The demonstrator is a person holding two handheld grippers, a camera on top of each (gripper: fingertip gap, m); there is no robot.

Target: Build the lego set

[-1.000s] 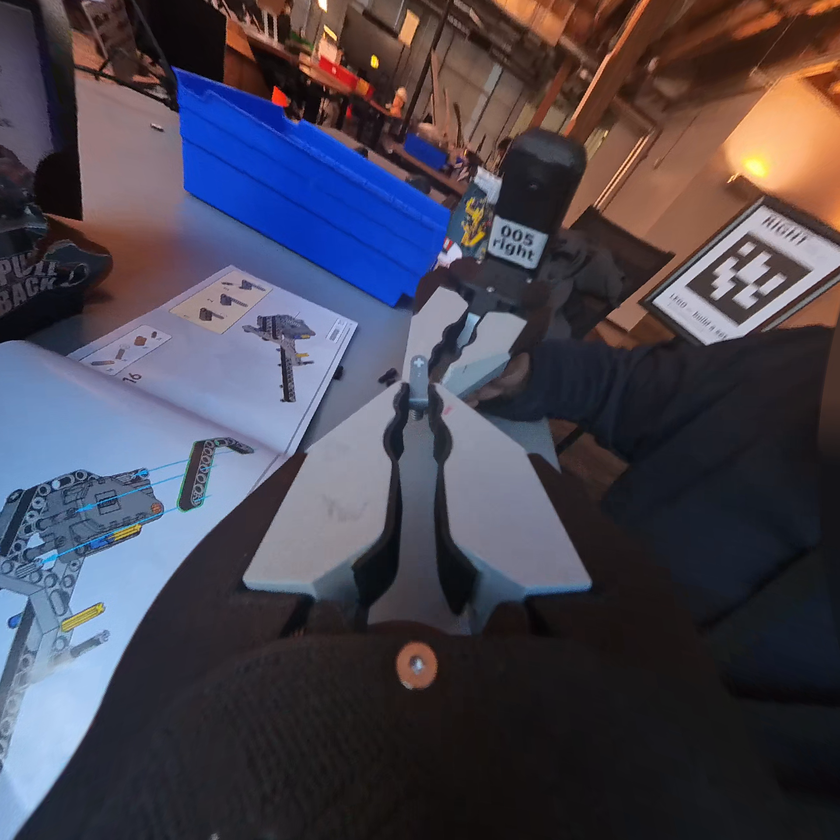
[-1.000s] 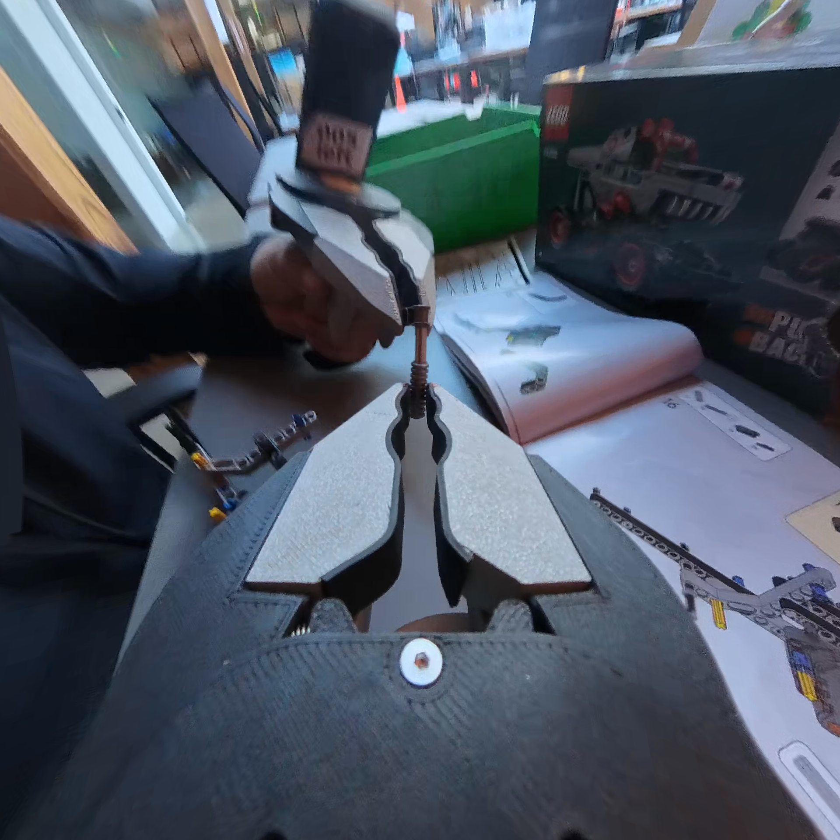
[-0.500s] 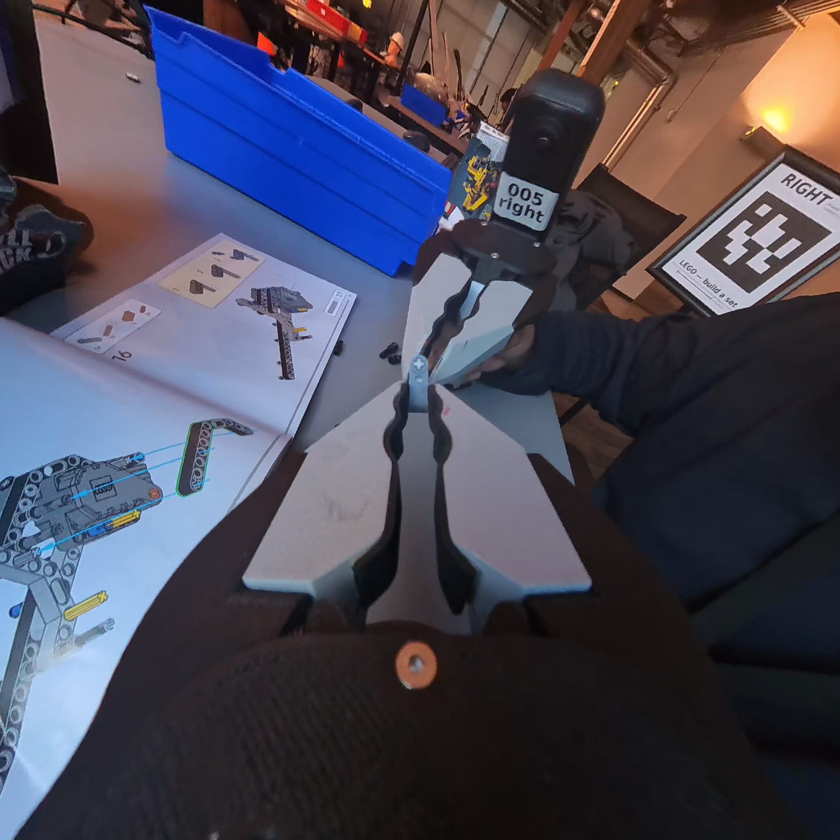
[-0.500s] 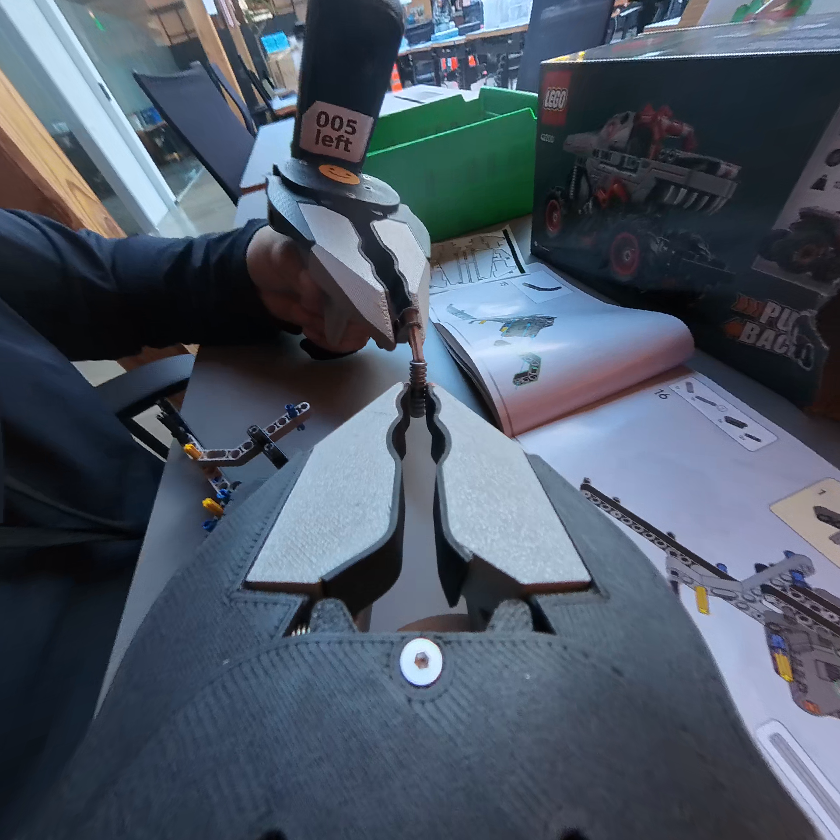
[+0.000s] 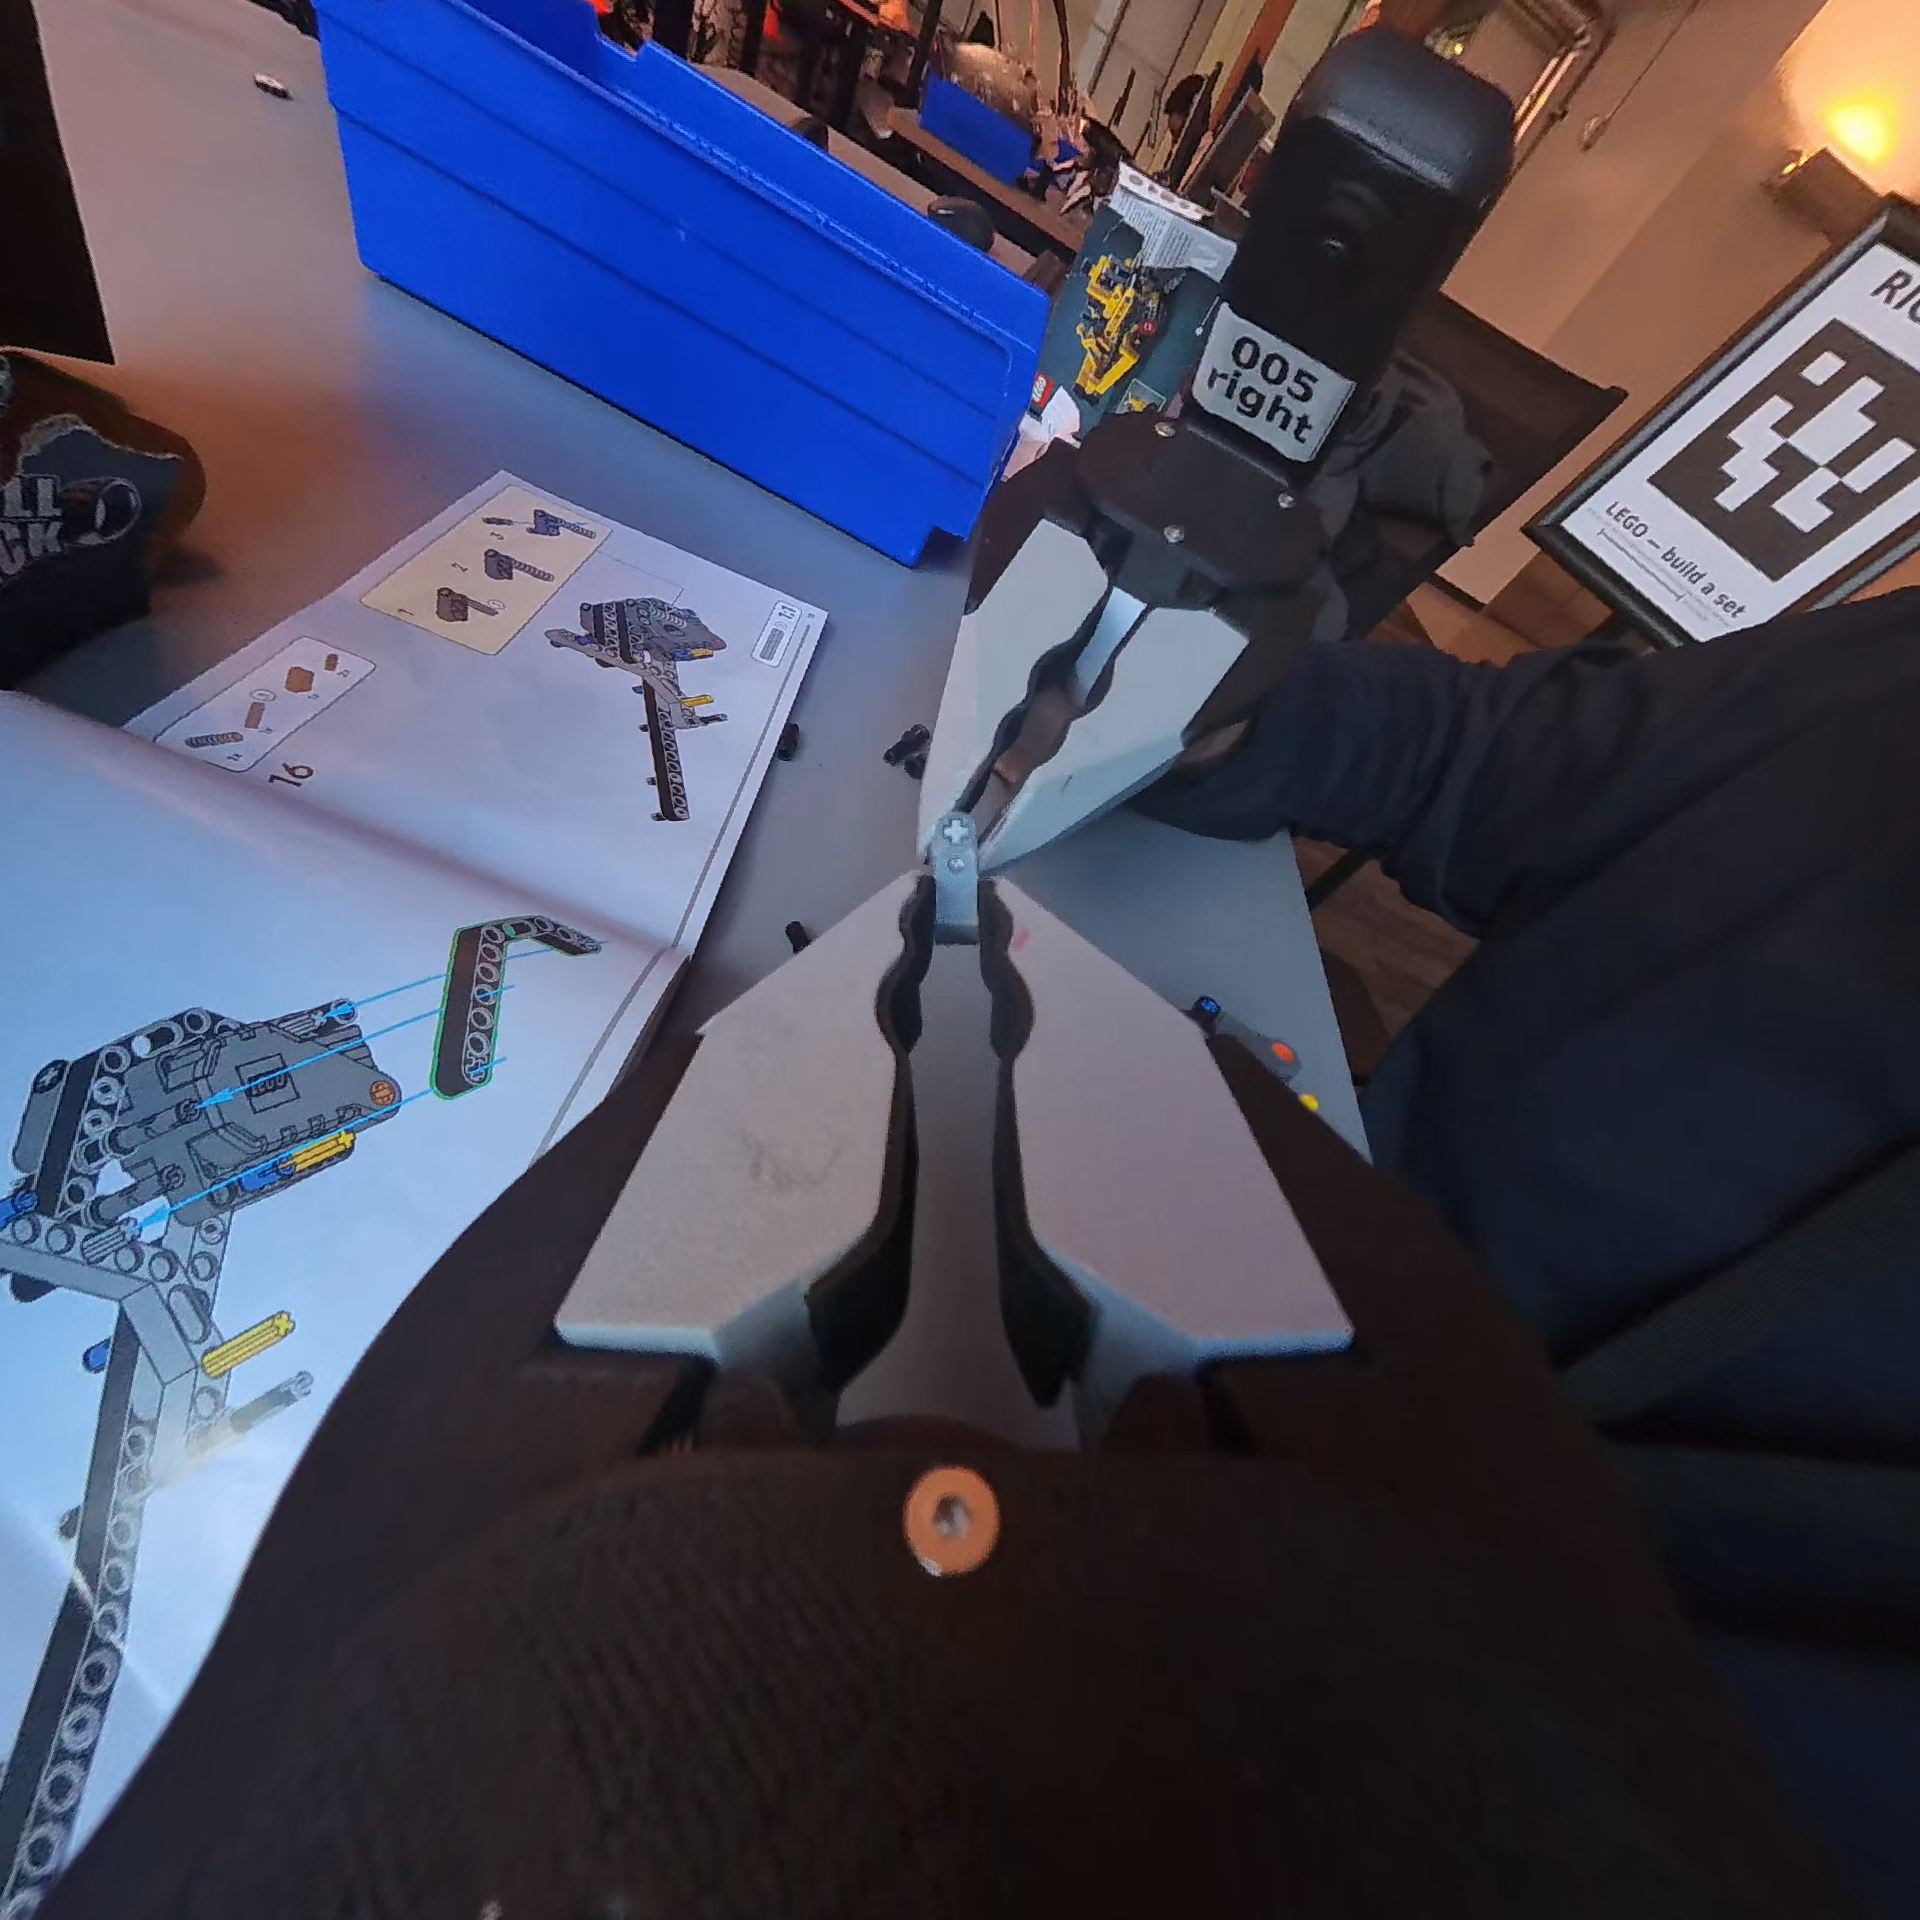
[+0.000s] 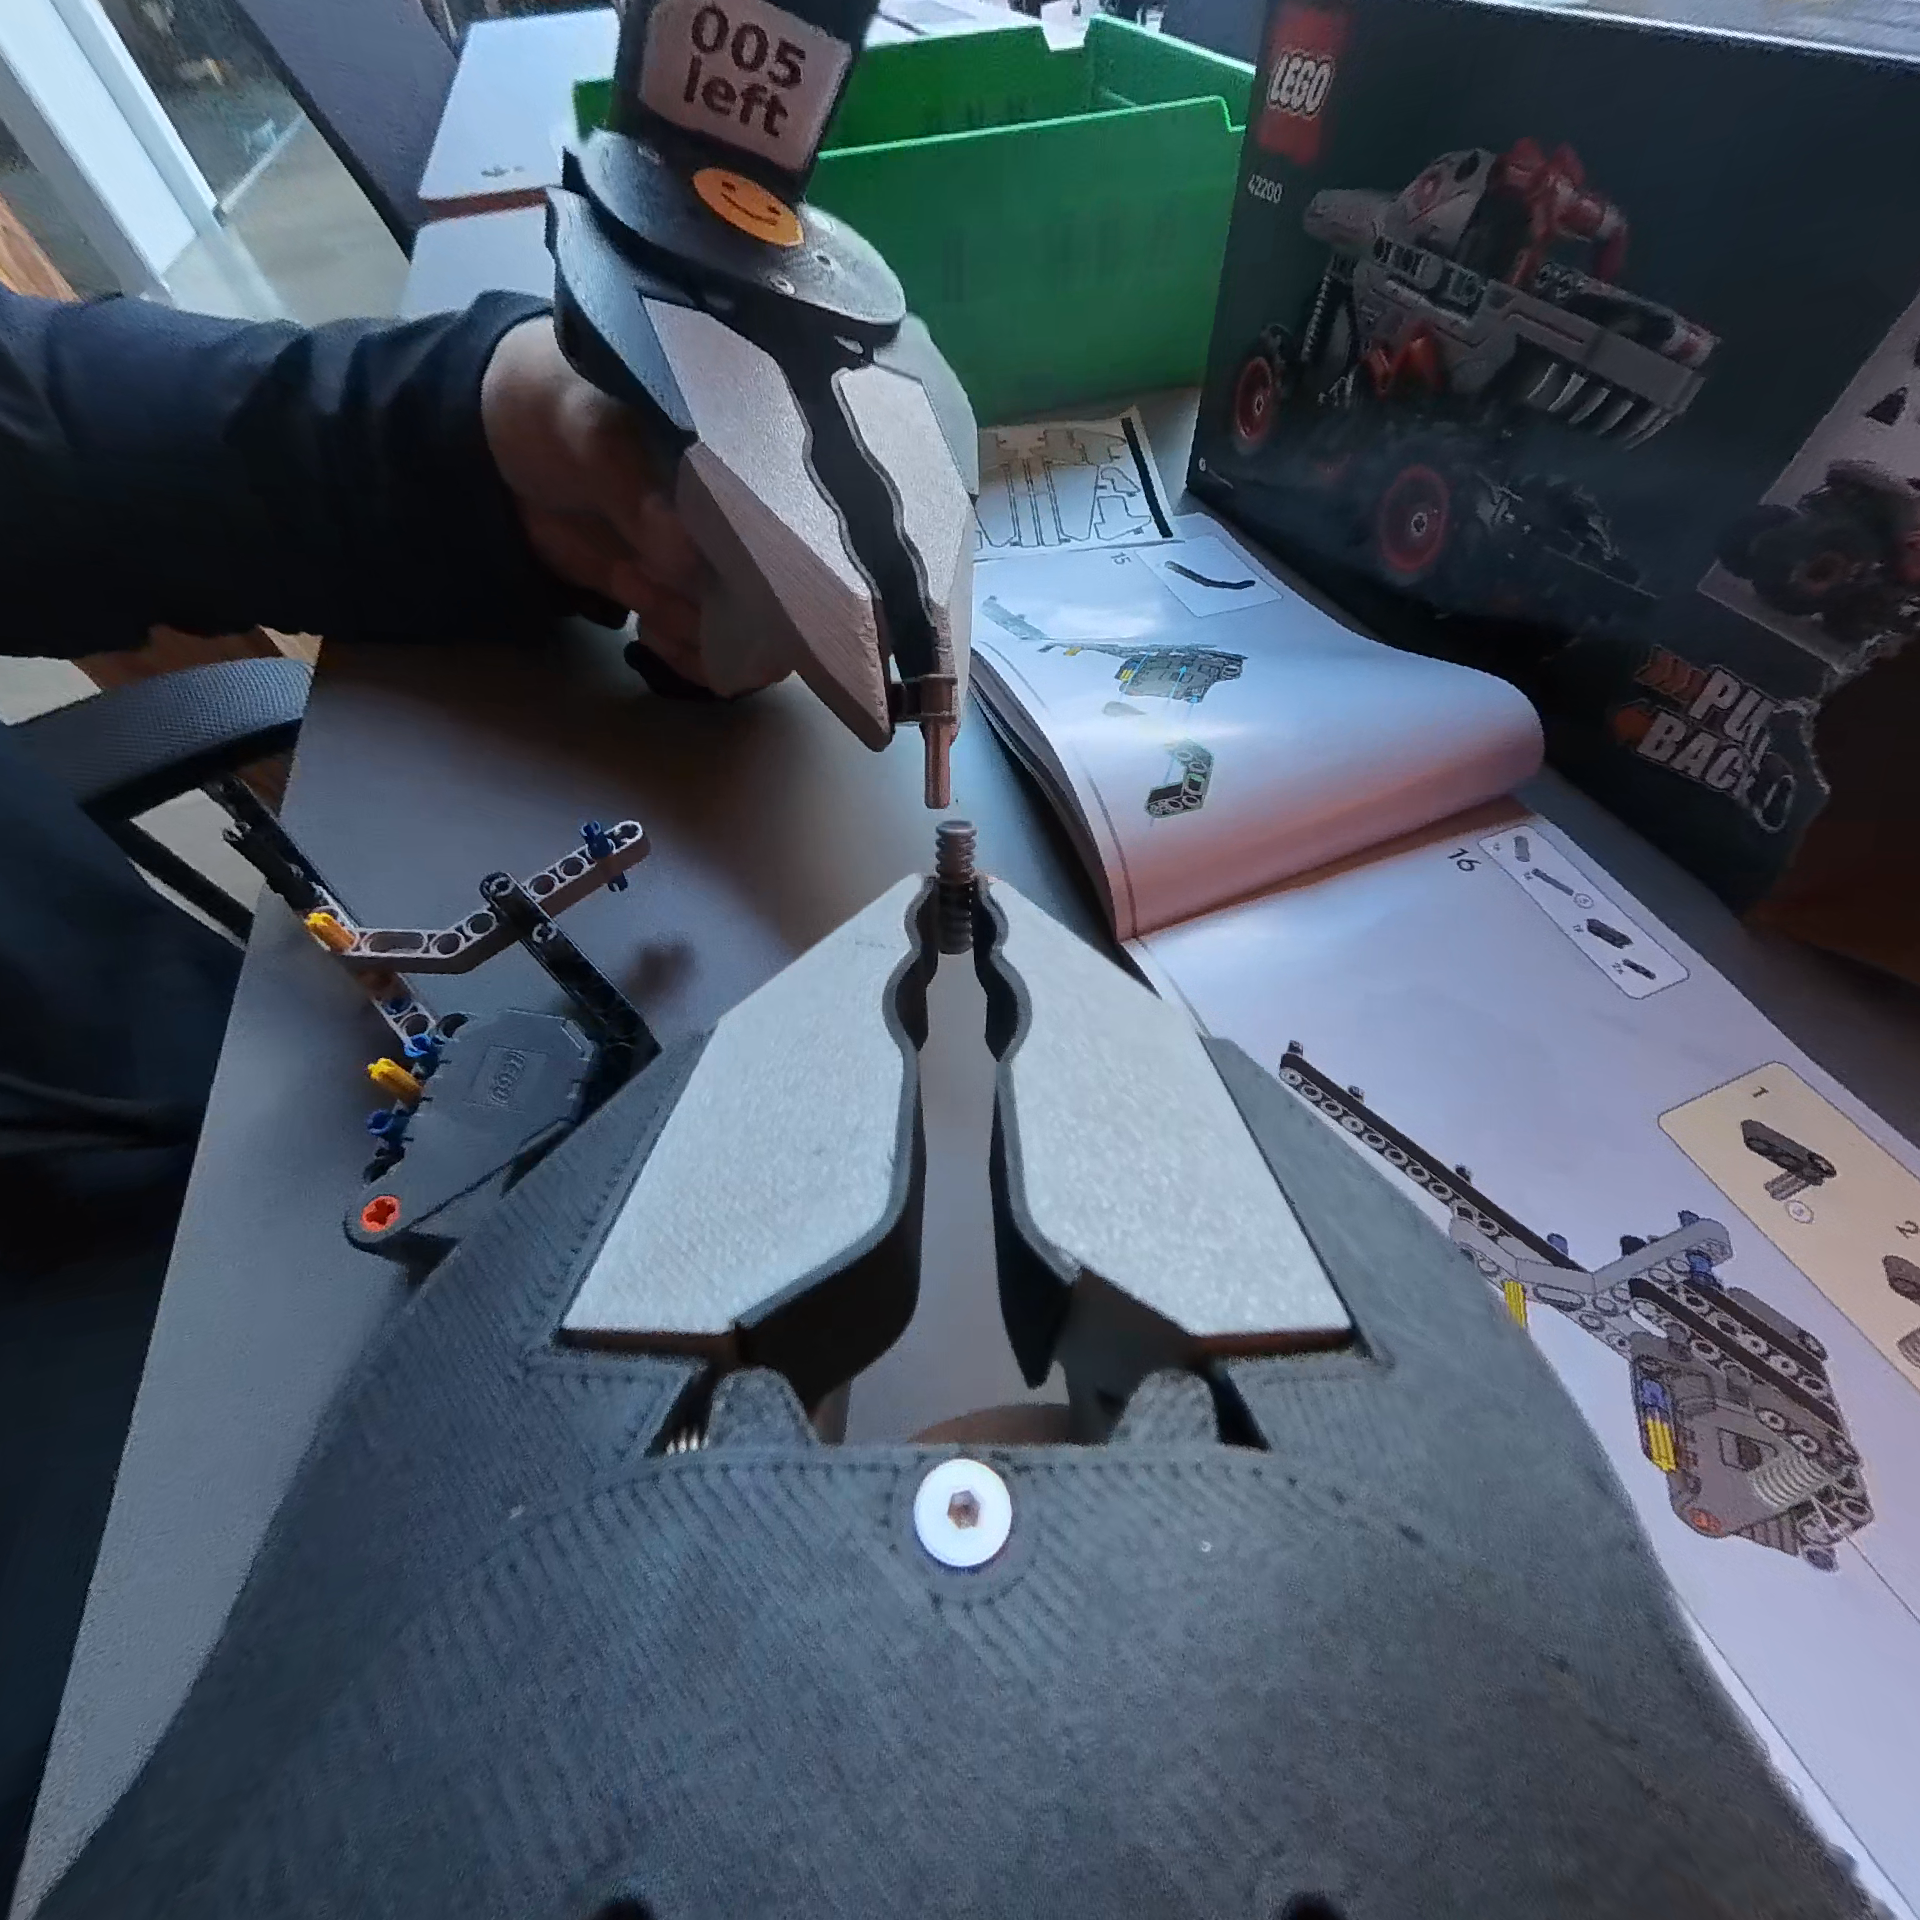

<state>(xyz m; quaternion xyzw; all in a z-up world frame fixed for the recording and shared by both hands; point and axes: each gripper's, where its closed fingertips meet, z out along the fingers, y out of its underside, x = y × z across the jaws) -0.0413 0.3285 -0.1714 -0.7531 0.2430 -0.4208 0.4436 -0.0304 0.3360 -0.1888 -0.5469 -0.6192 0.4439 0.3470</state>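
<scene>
My left gripper [image 5: 951, 899] is shut on a short grey axle [image 5: 954, 868] that sticks out past its tips. My right gripper [image 6: 954, 899] is shut on a dark ribbed worm gear [image 6: 954, 857], held upright. In the right wrist view the left gripper [image 6: 920, 717] hangs above with the axle [image 6: 938, 764] pointing down. The axle's end is just over the gear's top, with a small gap between them. In the left wrist view the right gripper [image 5: 971, 836] meets mine tip to tip. A partly built grey and black beam frame [image 6: 488, 997] lies on the table to the left.
The open instruction booklet [image 6: 1351, 935] lies to the right, also in the left wrist view [image 5: 312, 935]. The dark set box [image 6: 1558, 364] and a green bin [image 6: 1039, 239] stand behind it. A blue bin [image 5: 675, 260] stands far left. Small black pins [image 5: 904, 743] lie loose. The table edge [image 5: 1320, 987] is near. My left and right fingertips are right by each other.
The axle and the worm gear were touching end to end; now they are apart with a small gap. Both grippers have tilted down toward the table.
</scene>
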